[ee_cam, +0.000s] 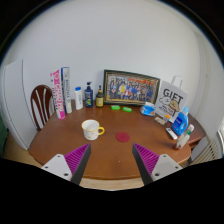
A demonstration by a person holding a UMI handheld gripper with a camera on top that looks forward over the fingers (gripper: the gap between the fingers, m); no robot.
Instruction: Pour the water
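We are holding the claw (110, 160) apart over the near table (110, 150), a mug (91, 128) sitting just beyond its fingers.

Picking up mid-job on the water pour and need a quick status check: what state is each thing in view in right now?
gripper: open, holding nothing, short of the mug
mug: upright on the table, handle toward the red coaster; contents not visible
blue bottle: upright
framed picture: propped against the wall
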